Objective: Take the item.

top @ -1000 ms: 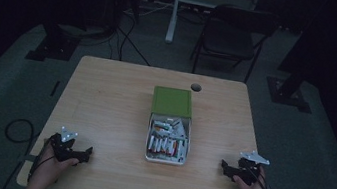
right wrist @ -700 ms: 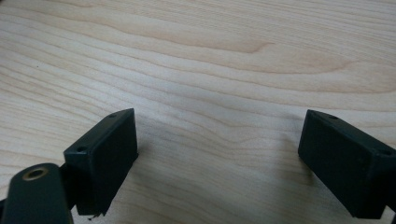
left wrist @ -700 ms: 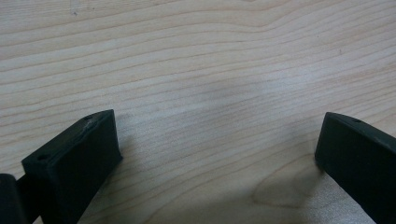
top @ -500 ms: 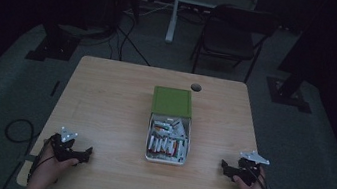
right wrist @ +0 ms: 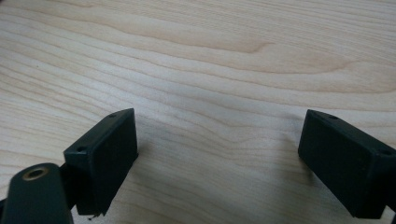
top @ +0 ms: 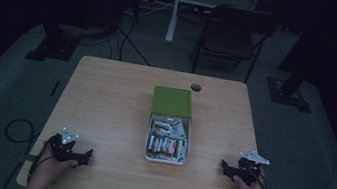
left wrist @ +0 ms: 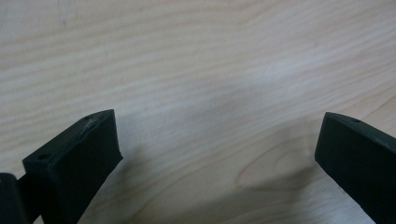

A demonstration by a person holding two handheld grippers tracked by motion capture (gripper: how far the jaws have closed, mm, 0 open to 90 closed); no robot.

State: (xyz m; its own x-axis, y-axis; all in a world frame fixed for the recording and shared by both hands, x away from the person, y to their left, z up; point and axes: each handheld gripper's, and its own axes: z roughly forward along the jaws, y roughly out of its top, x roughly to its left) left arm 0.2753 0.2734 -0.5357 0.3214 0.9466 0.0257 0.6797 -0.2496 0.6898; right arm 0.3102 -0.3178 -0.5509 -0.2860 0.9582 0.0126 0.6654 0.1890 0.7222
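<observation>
An open tin box point(top: 165, 158) lies at the middle of the wooden table point(top: 108, 111), its green lid point(top: 171, 101) folded back on the far side. Inside it lie several small white and red items point(top: 165, 144). My left gripper point(top: 88, 154) rests on the table near the front left corner, open, with bare wood between its jaws point(left wrist: 219, 135). Near the front right edge my right gripper point(top: 223, 166) also rests open over bare wood point(right wrist: 219, 135). Both point inward toward the box and stand well apart from it.
A round cable hole point(top: 196, 87) sits near the table's far edge. A dark folding chair point(top: 230, 38) and a white stand point(top: 177, 5) are behind the table. Cables point(top: 14, 129) lie on the floor at the left.
</observation>
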